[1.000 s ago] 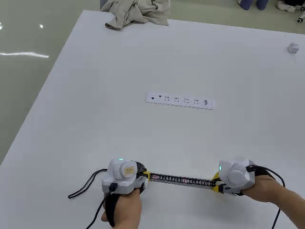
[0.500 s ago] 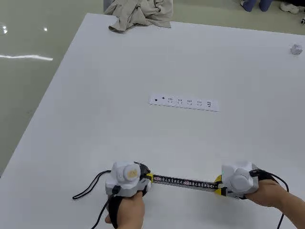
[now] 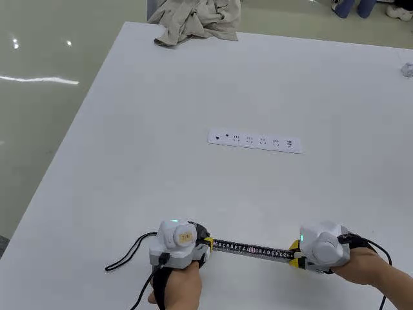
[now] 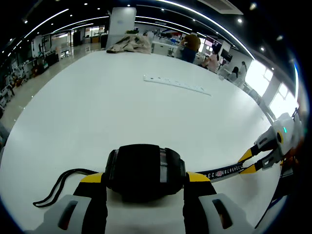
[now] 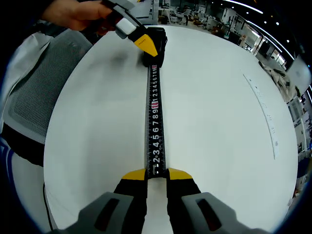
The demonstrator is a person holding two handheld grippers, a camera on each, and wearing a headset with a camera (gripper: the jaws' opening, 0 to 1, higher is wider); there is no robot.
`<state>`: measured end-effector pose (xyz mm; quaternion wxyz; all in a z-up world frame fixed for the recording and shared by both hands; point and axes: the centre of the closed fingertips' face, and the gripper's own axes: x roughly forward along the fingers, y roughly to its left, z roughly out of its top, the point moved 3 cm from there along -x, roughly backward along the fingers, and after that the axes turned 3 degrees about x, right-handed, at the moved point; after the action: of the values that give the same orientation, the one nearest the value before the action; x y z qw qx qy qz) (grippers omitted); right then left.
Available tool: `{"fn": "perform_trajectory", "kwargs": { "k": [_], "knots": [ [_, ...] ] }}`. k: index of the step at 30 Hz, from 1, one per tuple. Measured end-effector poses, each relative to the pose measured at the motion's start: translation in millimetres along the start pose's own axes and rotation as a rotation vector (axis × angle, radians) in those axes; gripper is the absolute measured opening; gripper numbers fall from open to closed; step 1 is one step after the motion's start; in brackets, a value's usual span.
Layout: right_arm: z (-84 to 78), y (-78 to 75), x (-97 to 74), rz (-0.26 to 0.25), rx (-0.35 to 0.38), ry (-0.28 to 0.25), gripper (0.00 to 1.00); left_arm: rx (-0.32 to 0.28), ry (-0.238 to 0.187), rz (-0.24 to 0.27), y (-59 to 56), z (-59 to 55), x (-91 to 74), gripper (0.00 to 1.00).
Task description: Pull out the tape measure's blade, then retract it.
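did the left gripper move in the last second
No. The left gripper sits at the same offset below the power strip; only the whole view shifted.

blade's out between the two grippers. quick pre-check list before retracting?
1. Left gripper shut on tape measure case: ok.
2. Right gripper shut on blade at its tip: ok.
3. Blade straight and untwisted between the grippers, numbers up: ok.
4. Black cord trails off the case's far side, away from the blade: ok.
5. Power strip lies well off the blade's line on the table: ok.
6. Blade lock released: cannot tell.
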<state>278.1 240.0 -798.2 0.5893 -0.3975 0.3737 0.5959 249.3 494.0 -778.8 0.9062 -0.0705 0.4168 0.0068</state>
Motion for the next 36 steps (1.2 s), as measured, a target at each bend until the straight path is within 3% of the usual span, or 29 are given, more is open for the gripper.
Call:
{"fn": "perform_trajectory", "kwargs": {
  "k": [36],
  "knots": [
    [38.7, -0.5, 16.6, 0.003, -0.036, -0.039, 0.14, -0.001, 0.007, -0.004, 0.3, -0.3, -0.3, 0.60]
  ]
}}
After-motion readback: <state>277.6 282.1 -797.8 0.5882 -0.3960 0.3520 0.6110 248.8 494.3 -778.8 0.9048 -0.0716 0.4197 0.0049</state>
